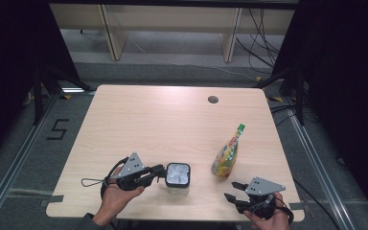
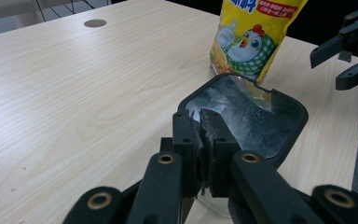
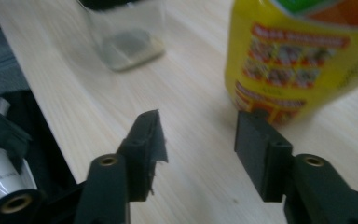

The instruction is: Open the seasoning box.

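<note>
Clear jar (image 1: 178,178) with black-rimmed square mouth stands upright near the front edge of the bench (image 1: 163,120), left of centre. Mouth open, no lid seen; inside looks frosted or wet, contents cannot be told

Left tongs (image 1: 161,171) closed on the jar's rim: in the left gripper view (image 2: 200,140) the two jaws stand pressed together with the near wall of the rim between them. Grip is on one wall only, high up and off-centre

Yellow pouch (image 1: 225,158) with green cap stands upright, leaning slightly, to the right of the jar and apart from it; cartoon chicken print visible in the left gripper view (image 2: 249,39)

Right tongs (image 1: 235,190) wide apart, holding nothing, low over the bench just in front of the pouch; in the right gripper view (image 3: 200,135) the pouch base (image 3: 289,70) sits just beyond the right-hand jaw

Risks, judged from this layout:
- jar held by a single edge: a lift or pull may tilt it, or the rim may slip out of the jaws; the front edge of the bench is near, so a drop could go off the bench
- pouch is soft and tall on a narrow base: a nudge from one jaw before both close may topple it, possibly toward the jar
- squeezing the pouch low may bulge it rather than hold it
</note>
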### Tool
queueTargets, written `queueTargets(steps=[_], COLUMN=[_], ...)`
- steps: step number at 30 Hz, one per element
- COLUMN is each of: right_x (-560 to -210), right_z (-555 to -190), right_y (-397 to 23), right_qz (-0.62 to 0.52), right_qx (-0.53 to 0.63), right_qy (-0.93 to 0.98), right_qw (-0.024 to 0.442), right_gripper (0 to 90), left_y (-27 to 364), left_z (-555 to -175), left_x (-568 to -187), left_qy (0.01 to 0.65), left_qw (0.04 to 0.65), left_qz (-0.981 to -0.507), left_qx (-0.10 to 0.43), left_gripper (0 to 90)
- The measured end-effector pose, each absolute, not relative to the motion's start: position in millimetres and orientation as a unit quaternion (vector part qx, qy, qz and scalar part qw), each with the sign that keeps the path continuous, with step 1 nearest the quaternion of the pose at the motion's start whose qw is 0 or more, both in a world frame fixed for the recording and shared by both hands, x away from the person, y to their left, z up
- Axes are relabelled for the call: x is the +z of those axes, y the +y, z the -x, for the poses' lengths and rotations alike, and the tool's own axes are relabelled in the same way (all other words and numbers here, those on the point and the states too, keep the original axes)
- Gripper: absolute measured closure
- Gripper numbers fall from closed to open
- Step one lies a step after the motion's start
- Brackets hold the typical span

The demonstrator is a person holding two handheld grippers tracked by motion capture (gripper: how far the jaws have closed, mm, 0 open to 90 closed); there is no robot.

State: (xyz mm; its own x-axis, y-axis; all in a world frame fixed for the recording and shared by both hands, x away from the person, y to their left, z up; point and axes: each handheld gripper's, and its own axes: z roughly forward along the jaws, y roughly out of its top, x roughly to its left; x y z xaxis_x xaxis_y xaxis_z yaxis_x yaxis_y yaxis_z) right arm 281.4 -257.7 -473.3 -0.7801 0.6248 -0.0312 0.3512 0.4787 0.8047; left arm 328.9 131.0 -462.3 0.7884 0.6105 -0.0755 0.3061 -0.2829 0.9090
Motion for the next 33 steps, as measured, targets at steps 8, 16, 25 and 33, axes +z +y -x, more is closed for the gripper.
queueTargets(steps=[8,16,25,33], right_x=[-467.8,-464.4,-464.9,-464.6], right_z=[-274.6,-276.4,-283.5,-291.9], right_y=[-236.5,-224.4,-211.3,-198.4], right_qz=[-0.231,-0.229,-0.208,-0.199], right_qx=[0.454,0.474,0.468,0.471], right_qy=[0.845,0.835,0.843,0.843], right_qw=[0.161,0.160,0.163,0.167], right_gripper=[65.6,70.1,77.1,81.4], left_y=[133.8,134.7,134.0,135.3], left_z=[-329.9,-329.8,-329.3,-329.8], left_x=[-464.3,-466.6,-466.6,-468.5], left_qy=[0.294,0.308,0.313,0.317], left_qw=[0.531,0.540,0.541,0.548], left_qz=[-0.783,-0.773,-0.771,-0.764], left_qx=[0.137,0.125,0.123,0.121], left_gripper=[83.9,83.8,83.8,83.8])
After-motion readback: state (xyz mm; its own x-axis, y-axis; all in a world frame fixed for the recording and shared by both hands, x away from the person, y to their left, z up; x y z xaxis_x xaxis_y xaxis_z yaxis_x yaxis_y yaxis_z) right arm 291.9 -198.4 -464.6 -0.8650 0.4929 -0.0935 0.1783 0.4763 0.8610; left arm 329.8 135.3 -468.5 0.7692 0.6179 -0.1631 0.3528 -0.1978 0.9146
